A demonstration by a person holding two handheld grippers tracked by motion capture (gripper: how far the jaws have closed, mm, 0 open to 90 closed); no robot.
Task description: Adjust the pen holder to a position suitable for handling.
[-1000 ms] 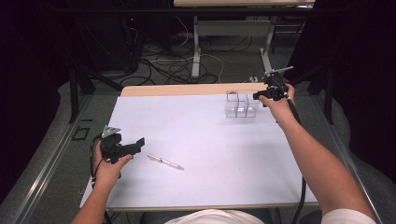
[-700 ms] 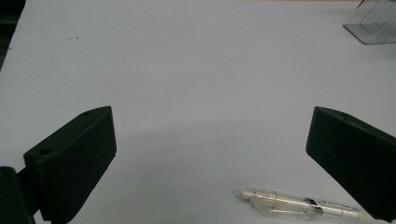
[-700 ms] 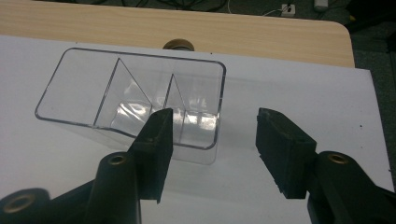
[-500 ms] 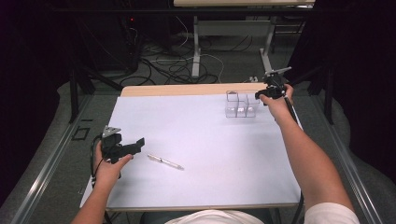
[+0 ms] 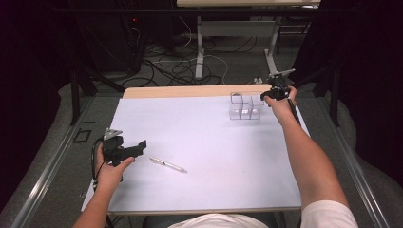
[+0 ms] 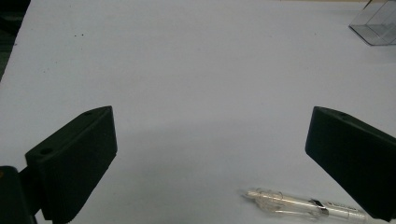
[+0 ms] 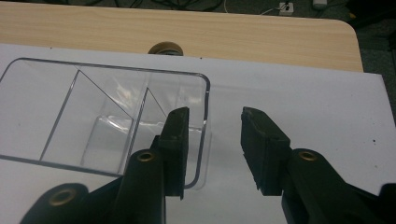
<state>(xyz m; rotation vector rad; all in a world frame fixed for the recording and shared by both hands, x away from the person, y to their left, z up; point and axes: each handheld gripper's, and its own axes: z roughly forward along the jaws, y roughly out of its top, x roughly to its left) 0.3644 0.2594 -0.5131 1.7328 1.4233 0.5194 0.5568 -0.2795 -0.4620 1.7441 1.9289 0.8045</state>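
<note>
A clear plastic organizer [image 5: 244, 108] with several compartments stands at the back right of the white mat [image 5: 204, 142]. My right gripper [image 5: 267, 96] is at its right end. In the right gripper view its jaws [image 7: 215, 135] have just been closing and straddle the organizer's [image 7: 93, 112] end wall, one jaw inside the last compartment and one outside, with gaps still showing. A clear pen [image 5: 167, 165] lies at the front left. My left gripper [image 5: 140, 146] is held just left of it, jaws wide open [image 6: 210, 140] and empty, the pen [image 6: 303, 207] lying low between them.
The bare wooden table edge [image 5: 190, 91] runs along the back of the mat. A corner of the organizer [image 6: 378, 28] shows far off in the left gripper view. Cables and table legs [image 5: 199, 52] are on the floor behind.
My right gripper has come down slightly at the organizer's right end. The left hand, the pen and the organizer have stayed where they were.
</note>
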